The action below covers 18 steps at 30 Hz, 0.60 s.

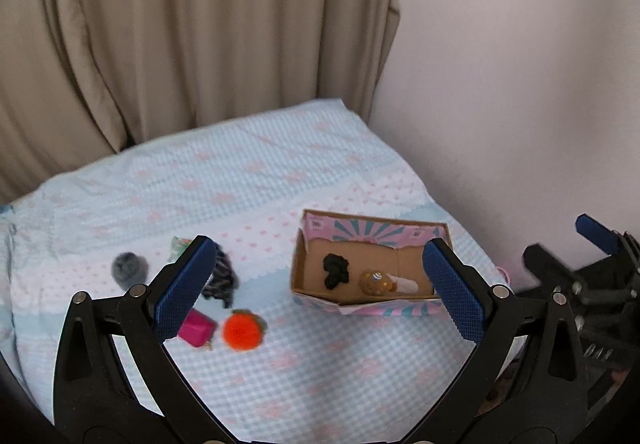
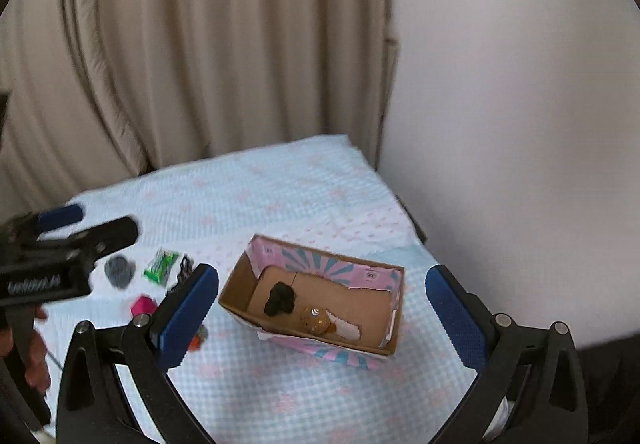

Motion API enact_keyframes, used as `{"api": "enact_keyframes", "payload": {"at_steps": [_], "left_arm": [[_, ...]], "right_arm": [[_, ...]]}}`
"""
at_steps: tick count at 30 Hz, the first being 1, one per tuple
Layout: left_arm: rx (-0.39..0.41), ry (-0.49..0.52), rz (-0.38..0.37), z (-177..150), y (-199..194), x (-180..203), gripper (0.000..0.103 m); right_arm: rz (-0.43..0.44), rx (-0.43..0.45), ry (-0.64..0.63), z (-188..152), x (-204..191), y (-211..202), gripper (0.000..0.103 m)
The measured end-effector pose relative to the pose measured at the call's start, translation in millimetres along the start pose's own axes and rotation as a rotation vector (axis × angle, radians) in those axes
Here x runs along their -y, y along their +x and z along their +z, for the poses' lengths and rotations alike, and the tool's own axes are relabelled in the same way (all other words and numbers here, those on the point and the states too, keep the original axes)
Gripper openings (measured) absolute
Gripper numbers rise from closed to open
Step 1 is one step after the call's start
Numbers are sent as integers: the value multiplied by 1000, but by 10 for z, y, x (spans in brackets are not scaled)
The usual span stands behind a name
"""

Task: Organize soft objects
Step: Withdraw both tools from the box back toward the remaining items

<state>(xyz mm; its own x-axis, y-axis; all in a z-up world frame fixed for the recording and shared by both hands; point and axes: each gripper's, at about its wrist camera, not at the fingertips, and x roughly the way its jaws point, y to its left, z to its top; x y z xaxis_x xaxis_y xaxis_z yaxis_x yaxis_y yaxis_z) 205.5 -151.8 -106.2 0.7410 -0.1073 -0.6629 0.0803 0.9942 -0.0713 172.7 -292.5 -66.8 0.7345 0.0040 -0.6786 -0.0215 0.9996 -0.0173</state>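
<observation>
Lying loose on the checked bedspread (image 1: 280, 364), left to right: grey pompom (image 1: 129, 268), striped cloth (image 1: 222, 280), pink pouch (image 1: 197, 328), orange pompom (image 1: 243, 330). Further right, cardboard box (image 1: 298, 272) holding black scrunchie (image 1: 336, 270) and gold ball (image 1: 374, 282). Left gripper (image 1: 320, 288) and right gripper (image 2: 322, 314) both spread wide, gripping nothing. Behind, beige curtain (image 1: 180, 23), wall (image 1: 520, 63) close beside the box.

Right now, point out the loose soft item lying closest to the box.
The orange pompom: it lies nearer the box than the pink, grey and striped pieces.

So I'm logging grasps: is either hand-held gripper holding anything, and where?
Nothing. The left hand-held gripper and right hand-held gripper are both open and empty above the bed.
</observation>
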Motion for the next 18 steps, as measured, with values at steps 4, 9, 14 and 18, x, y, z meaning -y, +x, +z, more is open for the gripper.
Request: {"api": "enact_keyframes", "payload": {"at_steps": [4, 9, 14, 18], "left_arm": [[76, 38, 10, -97, -432, -159, 103], [122, 73, 0, -233, -837, -345, 103], [139, 87, -18, -334, -1076, -636, 103], [149, 72, -26, -388, -1194, -1022, 103]], "right_arm": [[-59, 64, 54, -46, -149, -386, 103], [-109, 113, 89, -159, -358, -752, 103], [-142, 127, 107, -252, -572, -943, 103], [-159, 132, 115, -316, -772, -1037, 103]]}}
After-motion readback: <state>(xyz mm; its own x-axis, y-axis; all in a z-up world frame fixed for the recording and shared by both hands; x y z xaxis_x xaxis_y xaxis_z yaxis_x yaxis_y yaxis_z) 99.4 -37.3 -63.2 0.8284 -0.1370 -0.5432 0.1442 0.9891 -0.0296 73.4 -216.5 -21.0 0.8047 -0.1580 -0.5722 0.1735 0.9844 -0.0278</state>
